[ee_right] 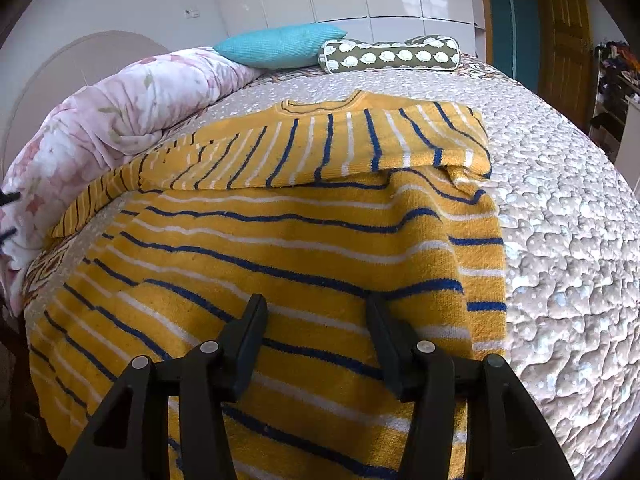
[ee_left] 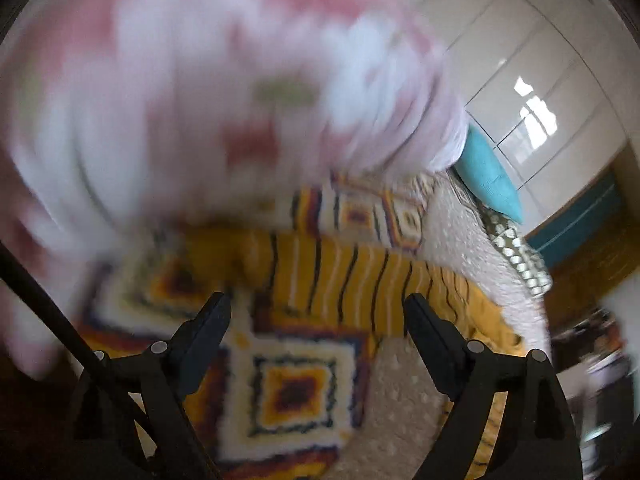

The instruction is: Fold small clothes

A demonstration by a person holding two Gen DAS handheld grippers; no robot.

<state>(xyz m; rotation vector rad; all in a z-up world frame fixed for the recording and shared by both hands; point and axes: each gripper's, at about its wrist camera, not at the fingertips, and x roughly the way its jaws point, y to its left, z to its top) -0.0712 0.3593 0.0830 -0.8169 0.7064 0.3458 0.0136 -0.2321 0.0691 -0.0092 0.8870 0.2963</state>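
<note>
Bed point(ee_right: 560, 240) with quilted cover, pink floral duvet point(ee_right: 120, 108) bunched at its left side. Yellow striped sweater point(ee_right: 280, 248) lies flat on bed, one sleeve folded across. Right gripper point(ee_right: 316, 308) over the sweater, fingers apart, empty. Left gripper point(ee_left: 318, 306) fingers wide apart, empty, blurry view.

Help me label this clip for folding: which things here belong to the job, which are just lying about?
Job: yellow striped sweater; left gripper; right gripper.
Lying about: floral duvet; turquoise pillow; patterned bolster; quilted bedspread.
</note>
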